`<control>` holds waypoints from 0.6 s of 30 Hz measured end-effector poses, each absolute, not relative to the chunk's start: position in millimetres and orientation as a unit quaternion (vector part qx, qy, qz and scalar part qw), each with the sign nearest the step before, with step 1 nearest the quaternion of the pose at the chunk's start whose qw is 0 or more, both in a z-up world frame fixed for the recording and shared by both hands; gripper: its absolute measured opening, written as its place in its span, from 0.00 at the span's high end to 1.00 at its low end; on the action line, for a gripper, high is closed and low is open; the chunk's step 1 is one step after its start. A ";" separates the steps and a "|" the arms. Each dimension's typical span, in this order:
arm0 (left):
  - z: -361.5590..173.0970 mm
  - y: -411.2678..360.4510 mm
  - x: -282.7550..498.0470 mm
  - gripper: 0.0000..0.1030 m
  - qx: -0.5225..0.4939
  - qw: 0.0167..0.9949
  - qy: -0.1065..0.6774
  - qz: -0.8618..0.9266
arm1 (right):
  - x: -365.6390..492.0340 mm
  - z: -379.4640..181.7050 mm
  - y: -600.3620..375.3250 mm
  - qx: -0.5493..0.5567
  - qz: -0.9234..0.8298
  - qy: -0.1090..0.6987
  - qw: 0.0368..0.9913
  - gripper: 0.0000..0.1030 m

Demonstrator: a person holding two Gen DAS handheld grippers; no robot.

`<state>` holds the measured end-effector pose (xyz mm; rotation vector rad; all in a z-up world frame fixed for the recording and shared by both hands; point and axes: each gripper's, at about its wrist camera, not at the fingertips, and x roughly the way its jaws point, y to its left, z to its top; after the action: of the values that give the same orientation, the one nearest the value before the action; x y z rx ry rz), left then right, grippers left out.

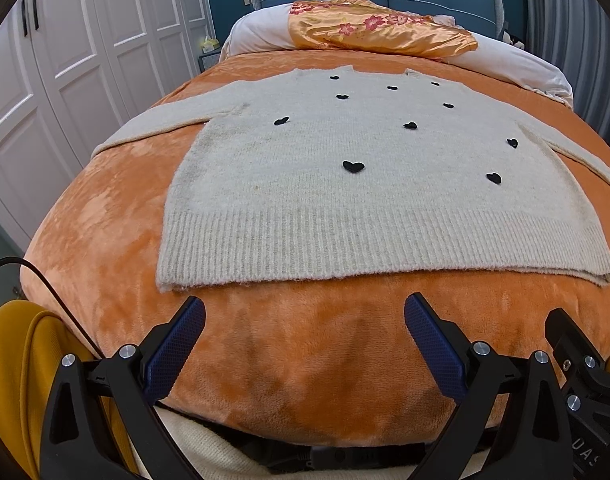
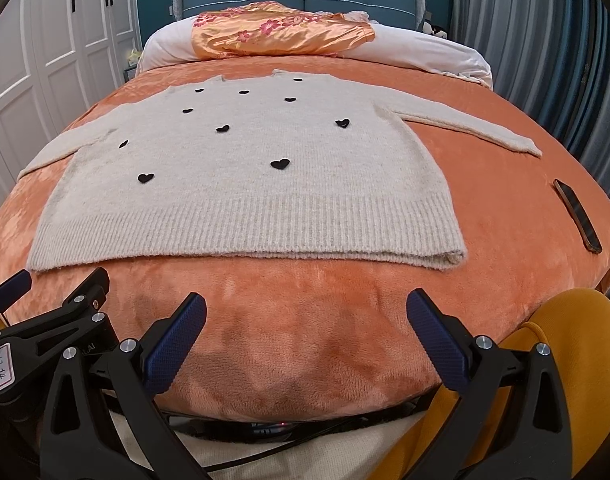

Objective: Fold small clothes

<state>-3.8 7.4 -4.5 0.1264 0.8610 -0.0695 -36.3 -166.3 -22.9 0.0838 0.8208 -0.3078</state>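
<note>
Across the bed (image 1: 105, 240), on its orange plush cover, a cream knit sweater (image 1: 345, 184) with small black hearts lies flat and face up, both sleeves spread outward and the ribbed hem (image 1: 365, 248) nearest the cameras; nothing appears folded yet. A good first fold would likely bring one sleeve (image 2: 485, 128) across the body, pinching it near the cuff and shoulder so the loose knit does not stretch or drag the torso out of square, then smoothing before the next fold. A phone (image 2: 577, 216) lies on the cover to the right, well apart from the sweater but near that sleeve's side. Just short of the hem, the left hand-held gripper (image 1: 305, 320) hovers with its fingers spread wide and holding nothing, and the right hand-held gripper (image 2: 305, 316) sits level beside it, equally spread and unladen, both aimed forward over the bed's near edge.
</note>
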 end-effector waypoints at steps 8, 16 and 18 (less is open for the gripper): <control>-7.6 7.9 -3.1 0.05 0.060 0.905 0.420 -0.034 | -36.3 -23.7 -166.5 0.041 -0.149 0.397 0.905 0.05; -8.1 7.9 -2.6 0.06 0.060 0.904 0.422 -0.033 | -36.1 -24.0 -167.0 0.042 -0.149 0.398 0.904 0.05; -8.2 8.0 -2.5 0.06 0.060 0.904 0.423 -0.033 | -36.1 -24.1 -167.1 0.041 -0.149 0.398 0.904 0.05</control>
<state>-2.5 8.0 -8.2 0.1242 0.8740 -0.0691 -36.1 -167.1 -24.1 0.0858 0.8226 -0.3082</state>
